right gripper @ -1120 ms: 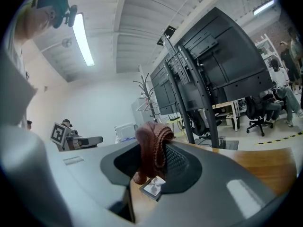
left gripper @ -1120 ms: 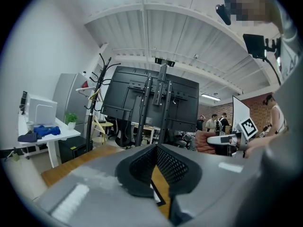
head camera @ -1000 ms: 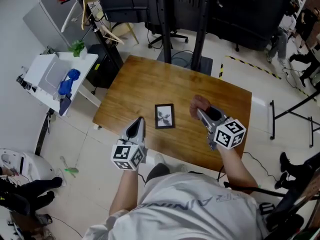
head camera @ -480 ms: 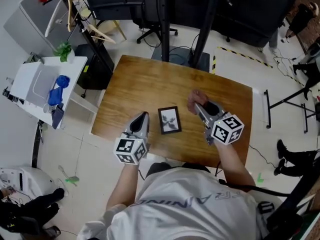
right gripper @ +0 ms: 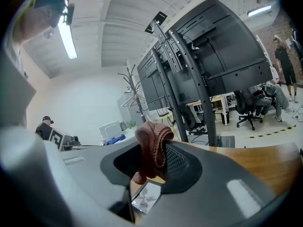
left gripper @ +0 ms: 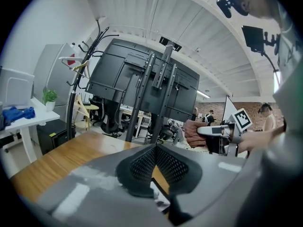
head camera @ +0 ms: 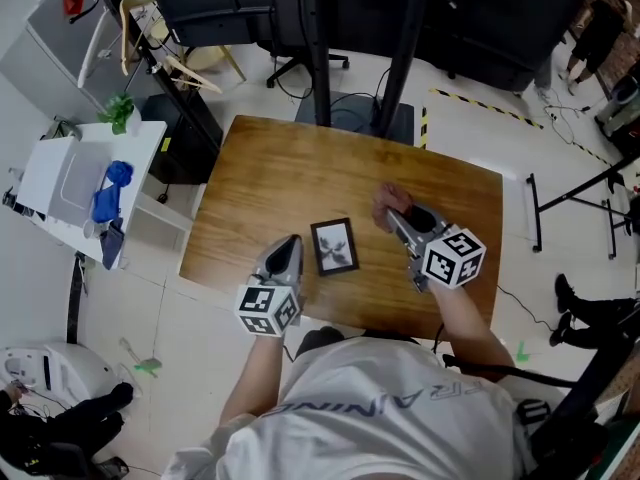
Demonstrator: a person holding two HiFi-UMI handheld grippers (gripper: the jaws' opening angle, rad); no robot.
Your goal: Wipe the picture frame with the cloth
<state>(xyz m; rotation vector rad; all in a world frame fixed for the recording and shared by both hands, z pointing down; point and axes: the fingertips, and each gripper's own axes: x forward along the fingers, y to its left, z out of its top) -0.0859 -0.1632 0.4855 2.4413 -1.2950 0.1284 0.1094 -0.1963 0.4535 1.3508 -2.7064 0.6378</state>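
Note:
A small black picture frame [head camera: 334, 246] lies flat on the wooden table [head camera: 300, 178], near its front edge. My left gripper [head camera: 287, 245] hovers just left of the frame, jaws shut with nothing between them [left gripper: 154, 150]. My right gripper [head camera: 388, 216] is to the right of the frame, shut on a reddish-brown knitted cloth [head camera: 391, 204]. The cloth [right gripper: 152, 148] hangs bunched from the jaws in the right gripper view, with the frame [right gripper: 147, 196] low between them. The left gripper view shows the frame's corner [left gripper: 159, 196] below the jaws, and the right gripper holding the cloth [left gripper: 195, 132].
A white side table [head camera: 70, 183] with a blue item [head camera: 108, 186] stands left of the wooden table. A black stand with poles [head camera: 400, 38] rises behind it, with a coat rack [head camera: 150, 38] at the far left. Cables and people's legs are on the floor at right.
My left gripper has moved closer to the frame's left side. The right gripper with the cloth has shifted only slightly. The view has moved a little.

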